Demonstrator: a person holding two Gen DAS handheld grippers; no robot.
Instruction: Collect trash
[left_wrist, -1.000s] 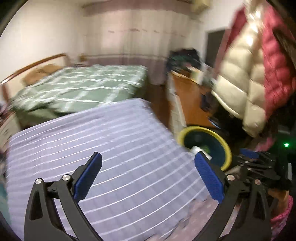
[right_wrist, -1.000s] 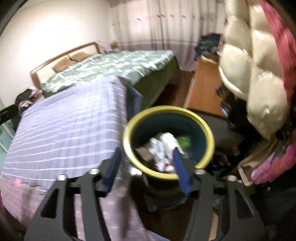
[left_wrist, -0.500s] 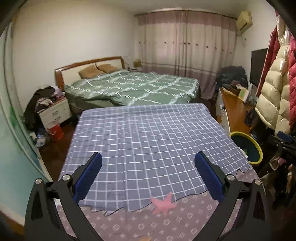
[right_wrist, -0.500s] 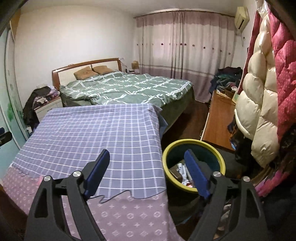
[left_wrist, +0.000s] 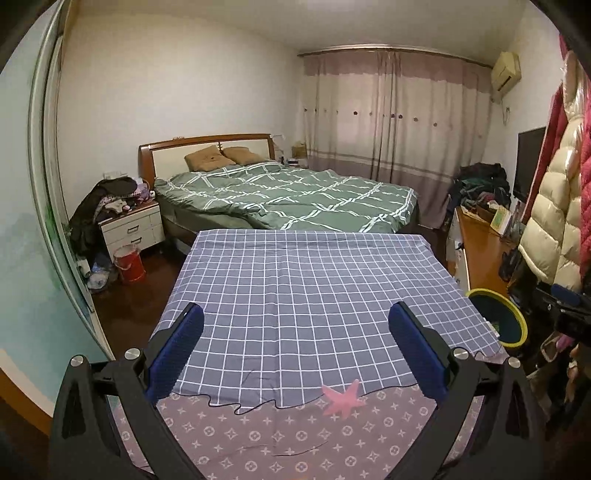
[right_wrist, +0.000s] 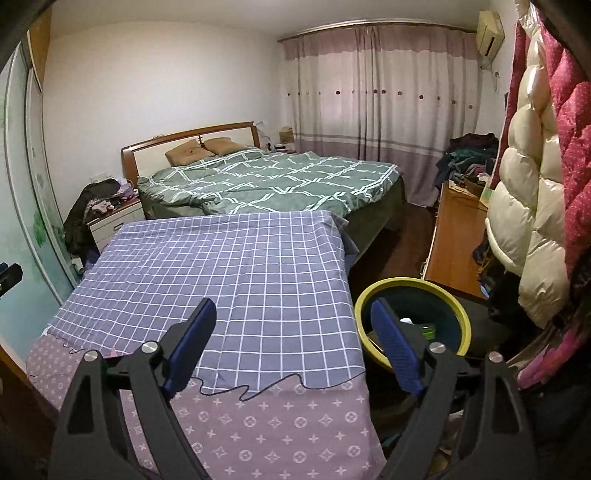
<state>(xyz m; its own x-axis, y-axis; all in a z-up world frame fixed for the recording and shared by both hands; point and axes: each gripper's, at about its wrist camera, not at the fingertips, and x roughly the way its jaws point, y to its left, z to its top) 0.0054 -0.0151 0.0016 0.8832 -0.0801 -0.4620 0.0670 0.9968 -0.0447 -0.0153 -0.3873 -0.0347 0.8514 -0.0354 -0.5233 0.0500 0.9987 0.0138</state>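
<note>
Trash sits inside the yellow-rimmed bin (right_wrist: 412, 325), which stands on the floor just beside the right edge of the surface; a few scraps show in its dark bowl. The checked cloth (left_wrist: 314, 295) covering the surface carries no loose litter that I can see, only a pink star-shaped piece (left_wrist: 341, 400) at its near hem, which may be part of the patterned cloth (right_wrist: 258, 424) beneath.

The left tool (left_wrist: 295, 354) is spread wide with nothing between its blue pads. The right tool (right_wrist: 291, 350) is likewise wide apart and empty, its right finger overlapping the bin's rim in view.

From here the likely slip is judging the job finished while a small scrap goes unnoticed on the busy patterns, or mistaking the pink star for litter and pinching the cloth, dragging it off the surface. A low sweep of the right tool could also knock the bin.

A second ago the right tool hung directly above the bin, narrower; now both tools are pulled back and level, facing the whole surface.
</note>
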